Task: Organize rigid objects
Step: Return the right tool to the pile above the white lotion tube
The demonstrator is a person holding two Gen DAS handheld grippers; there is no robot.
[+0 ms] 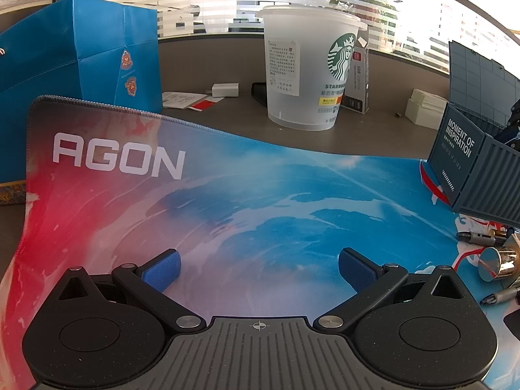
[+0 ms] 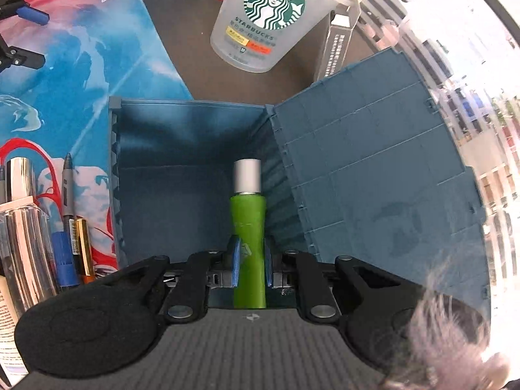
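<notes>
Your right gripper clamps the green bottle inside the blue box, hard by its right wall, so releasing carelessly could topple it, while your left gripper hovers wide open over the mat.

The green bottle's base is hidden behind the right tongs' body.

Green bottle glossy plastic, matt metal cap; blue crate matt ribbed plastic.
</notes>
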